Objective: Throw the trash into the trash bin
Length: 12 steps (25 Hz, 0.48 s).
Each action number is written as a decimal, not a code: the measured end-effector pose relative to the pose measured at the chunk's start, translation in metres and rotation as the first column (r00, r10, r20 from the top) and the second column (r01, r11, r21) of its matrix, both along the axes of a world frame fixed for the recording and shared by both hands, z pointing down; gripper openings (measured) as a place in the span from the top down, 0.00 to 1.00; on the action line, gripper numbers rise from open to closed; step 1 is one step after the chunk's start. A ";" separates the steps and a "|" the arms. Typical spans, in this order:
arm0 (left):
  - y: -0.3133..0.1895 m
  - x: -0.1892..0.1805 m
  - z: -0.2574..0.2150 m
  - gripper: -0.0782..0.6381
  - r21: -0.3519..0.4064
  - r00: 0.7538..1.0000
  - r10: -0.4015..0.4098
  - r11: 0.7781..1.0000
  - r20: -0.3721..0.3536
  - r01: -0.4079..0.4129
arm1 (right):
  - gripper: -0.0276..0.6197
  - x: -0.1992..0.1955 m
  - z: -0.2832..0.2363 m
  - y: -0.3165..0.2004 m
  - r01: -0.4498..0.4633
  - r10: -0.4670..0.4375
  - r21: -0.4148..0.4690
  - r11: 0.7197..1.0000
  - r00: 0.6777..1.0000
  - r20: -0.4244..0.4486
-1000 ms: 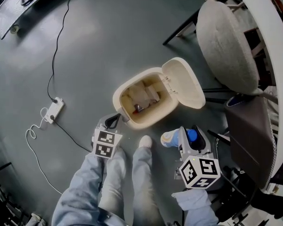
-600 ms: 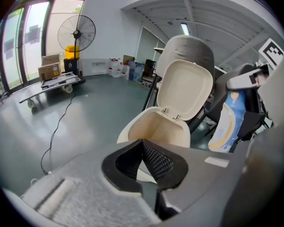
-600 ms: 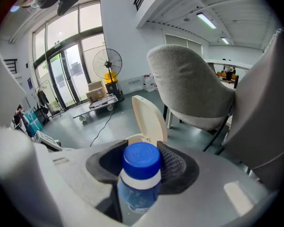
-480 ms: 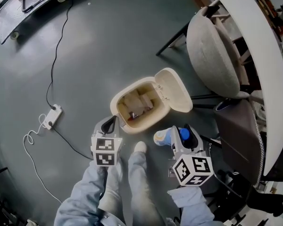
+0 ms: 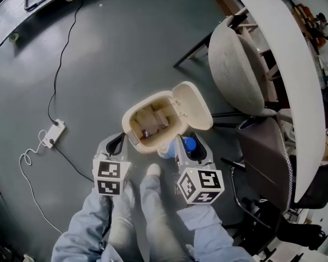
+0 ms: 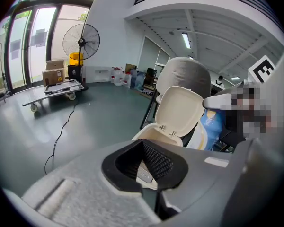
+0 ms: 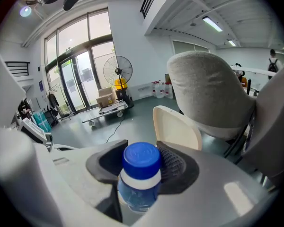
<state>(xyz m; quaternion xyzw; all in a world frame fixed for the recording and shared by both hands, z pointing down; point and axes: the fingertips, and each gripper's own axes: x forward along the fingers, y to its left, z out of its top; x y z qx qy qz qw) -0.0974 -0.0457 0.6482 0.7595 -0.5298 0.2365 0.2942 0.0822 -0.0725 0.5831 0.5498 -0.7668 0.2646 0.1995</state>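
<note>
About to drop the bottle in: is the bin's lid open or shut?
Open: the lid stands tipped back from the bin, showing trash inside.

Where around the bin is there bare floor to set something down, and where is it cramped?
Bare floor lies beyond the trash bin and to its left, bordered by the power strip and its cable. Right of the bin is crowded: grey chair and table. The near side holds the person's legs.
</note>
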 end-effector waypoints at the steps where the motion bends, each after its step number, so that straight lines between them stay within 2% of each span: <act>1: 0.001 -0.004 0.000 0.88 -0.001 1.000 -0.003 1.000 0.003 0.003 | 0.66 -0.005 0.001 -0.002 0.008 -0.008 0.003 1.000 1.000 0.002; 9: 0.011 -0.045 0.018 0.88 -0.040 0.998 -0.047 0.998 0.035 0.048 | 0.66 -0.031 0.030 -0.016 0.024 -0.024 0.008 1.000 1.000 0.020; 12: 0.014 -0.060 0.026 0.88 -0.061 0.997 -0.052 0.997 0.048 0.055 | 0.66 -0.039 0.048 -0.023 0.033 -0.033 0.004 0.999 0.999 0.001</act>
